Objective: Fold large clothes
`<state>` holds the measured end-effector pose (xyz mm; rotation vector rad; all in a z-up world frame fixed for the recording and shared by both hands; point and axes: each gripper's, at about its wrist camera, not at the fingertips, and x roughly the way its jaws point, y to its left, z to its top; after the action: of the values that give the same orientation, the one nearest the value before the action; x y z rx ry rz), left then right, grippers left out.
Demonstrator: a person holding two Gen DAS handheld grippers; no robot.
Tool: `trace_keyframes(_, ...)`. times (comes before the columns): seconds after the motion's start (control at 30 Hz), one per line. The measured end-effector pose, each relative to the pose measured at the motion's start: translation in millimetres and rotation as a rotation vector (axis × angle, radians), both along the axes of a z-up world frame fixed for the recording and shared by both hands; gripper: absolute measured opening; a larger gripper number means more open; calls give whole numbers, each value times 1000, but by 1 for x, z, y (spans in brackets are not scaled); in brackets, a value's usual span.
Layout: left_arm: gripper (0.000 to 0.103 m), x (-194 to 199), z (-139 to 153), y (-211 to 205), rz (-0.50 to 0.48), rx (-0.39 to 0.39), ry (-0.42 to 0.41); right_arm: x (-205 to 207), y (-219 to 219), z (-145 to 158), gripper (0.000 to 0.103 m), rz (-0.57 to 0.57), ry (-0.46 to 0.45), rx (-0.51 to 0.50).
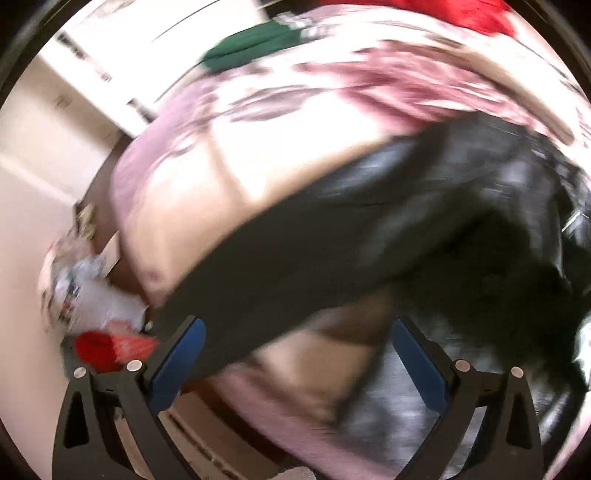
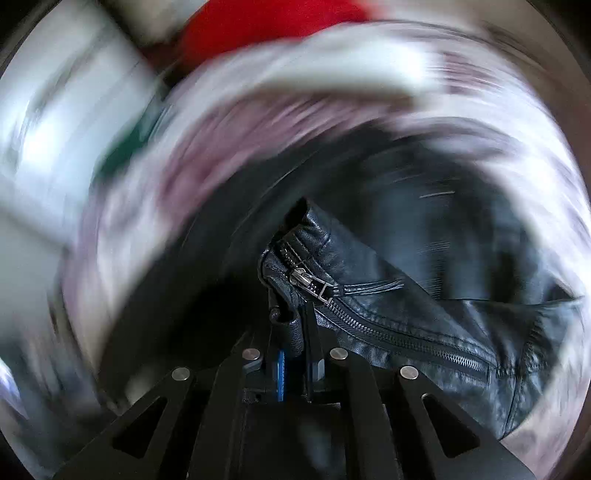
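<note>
The black leather jacket (image 2: 388, 302) lies spread on a pink floral bedcover (image 1: 332, 92), and the right wrist view shows it sharply at the centre while everything around it is smeared with blur: a zipped edge with a metal zipper pull (image 2: 308, 282) and a long line of zipper teeth running down to the right. The right gripper (image 2: 295, 354) has its jaws drawn close together, pinching a fold of the jacket's leather by the zipper end (the blue pads are nearly hidden behind the bunched material). In the left wrist view the jacket (image 1: 424, 229) crosses the frame as a dark diagonal band, blurred. The left gripper (image 1: 295, 354) stands wide, blue pads (image 1: 181, 362) well apart, with nothing pressed between them; the jacket's edge and bedcover lie beyond the gap. Farther out on the bedcover are a green garment (image 1: 251, 44) and a red garment (image 1: 461, 14) near the top, and beside the bed on the left a blurred heap with something red (image 1: 107, 349)
</note>
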<state>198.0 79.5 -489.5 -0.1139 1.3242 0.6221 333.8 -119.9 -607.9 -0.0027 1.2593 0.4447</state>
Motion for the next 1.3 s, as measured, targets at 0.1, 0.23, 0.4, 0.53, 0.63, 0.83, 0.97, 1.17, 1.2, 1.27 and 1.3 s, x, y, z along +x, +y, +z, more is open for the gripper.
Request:
trace_keyframes(0.1, 103, -20, -7, 33, 70, 11, 27, -71, 86, -37, 8, 290, 21, -86)
trace_keyframes(0.23, 103, -33, -15, 53, 106, -1, 41, -142, 133, -56, 8, 447, 67, -102)
trace_keyframes(0.4, 103, -28, -23, 53, 96, -49, 50, -182, 140, -71, 12, 456, 151, -88)
trace_keyframes(0.53, 103, -29, -16, 57, 83, -70, 29, -167, 107, -63, 43, 367, 321, 93)
trace_keyframes(0.63, 103, -26, -14, 57, 74, -84, 20, -158, 60, -43, 69, 165, 427, 304)
trace_keyframes(0.83, 103, -10, -28, 43, -29, -206, 32, -143, -80, -35, 69, -412, 411, 294)
trace_keyframes(0.97, 103, 6, -42, 16, -106, -335, 35, -156, -176, -60, 68, -723, 438, 216)
trace_keyframes(1.17, 103, 23, -52, -26, -218, -335, 63, -169, -239, -107, 37, -790, 465, 87)
trace_keyframes(1.2, 103, 25, -52, -30, -233, -325, 67, -168, -249, -110, 28, -833, 441, 100)
trace_keyframes(1.27, 103, 28, -52, -36, -255, -302, 73, -180, -262, -121, 20, -929, 416, 109)
trace_keyframes(1.3, 103, 29, -52, -38, -271, -286, 77, -181, -265, -125, 19, -963, 405, 108)
